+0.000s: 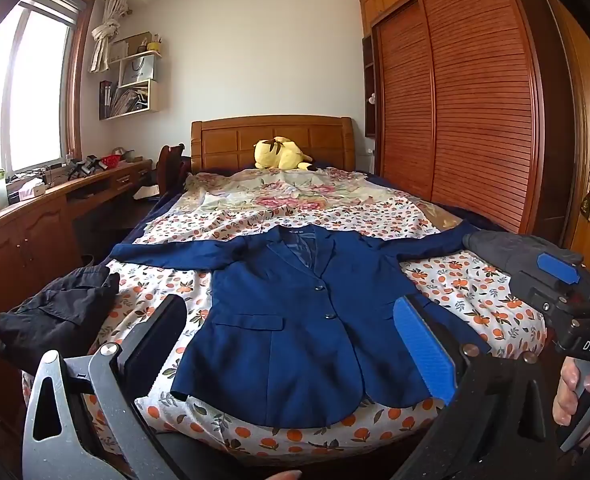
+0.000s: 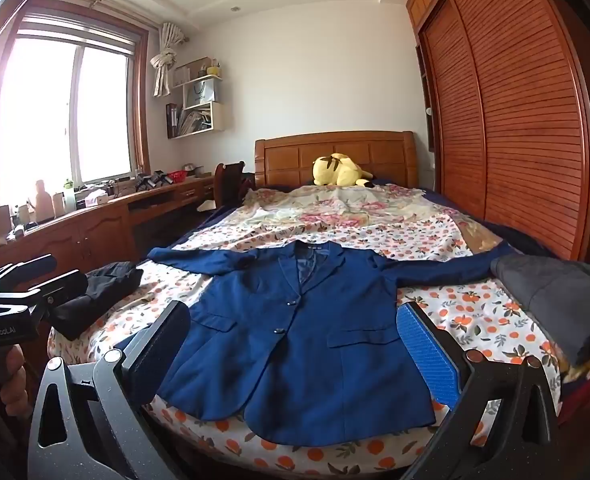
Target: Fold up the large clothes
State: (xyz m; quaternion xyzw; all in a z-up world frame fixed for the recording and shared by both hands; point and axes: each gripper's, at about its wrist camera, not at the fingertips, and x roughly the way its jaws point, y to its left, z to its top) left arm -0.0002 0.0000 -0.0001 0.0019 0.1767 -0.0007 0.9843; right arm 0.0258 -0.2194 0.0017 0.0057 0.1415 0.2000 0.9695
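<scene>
Fold not yet started: left of the blue jacket [image 1: 295,320], which is spread flat and buttoned on the bed [image 1: 475,292], the left gripper [image 1: 291,344] is held released, the right gripper [image 2: 295,344] likewise released to its right; a sleeve likely must be grasped next.

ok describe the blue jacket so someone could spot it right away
Start at the bed with the orange-print sheet. The blue jacket lies flat in the middle of its near end, front up, sleeves spread. Unlike the black clothes and grey garment bunched on either side, it is unfolded and buttoned.
</scene>
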